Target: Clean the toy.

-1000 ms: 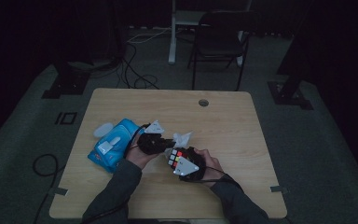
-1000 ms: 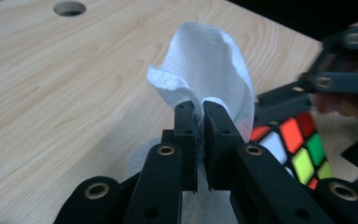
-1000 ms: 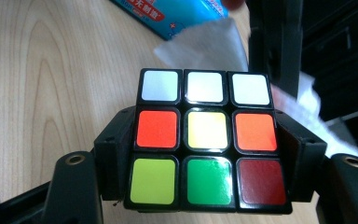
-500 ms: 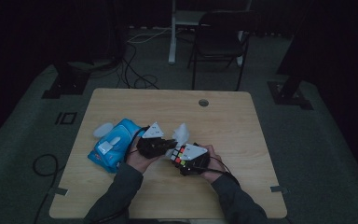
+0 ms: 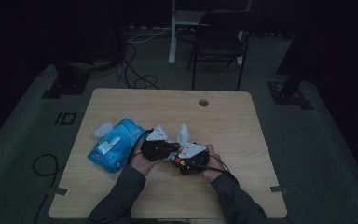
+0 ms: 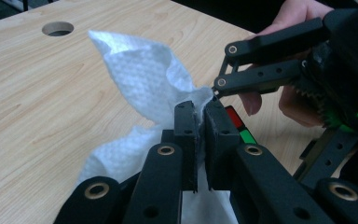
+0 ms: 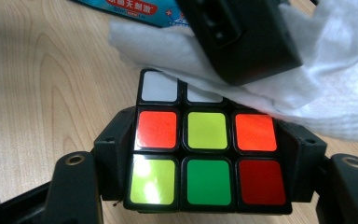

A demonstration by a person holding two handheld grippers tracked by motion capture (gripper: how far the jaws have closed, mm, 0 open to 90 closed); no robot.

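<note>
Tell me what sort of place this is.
Probably a dim lab or studio set up for recording, not a home: one bare wooden table with a cable hole stands on grey carpet, with loose cables, a folding chair and black stand bases around it.

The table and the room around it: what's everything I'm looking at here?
Table: one, light wood, centre, hole near the far edge.
Wipes pack: one, blue, table's left.
Wipe: one, white, pinched in the left tongs, draped over the cube.
Puzzle cube: one, multicoloured, clamped in the right tongs.
Chair: one, dark, behind the table.
Cables: several, dark, on the floor.
Left tongs: black, shut.
Right tongs: black, shut.
</note>
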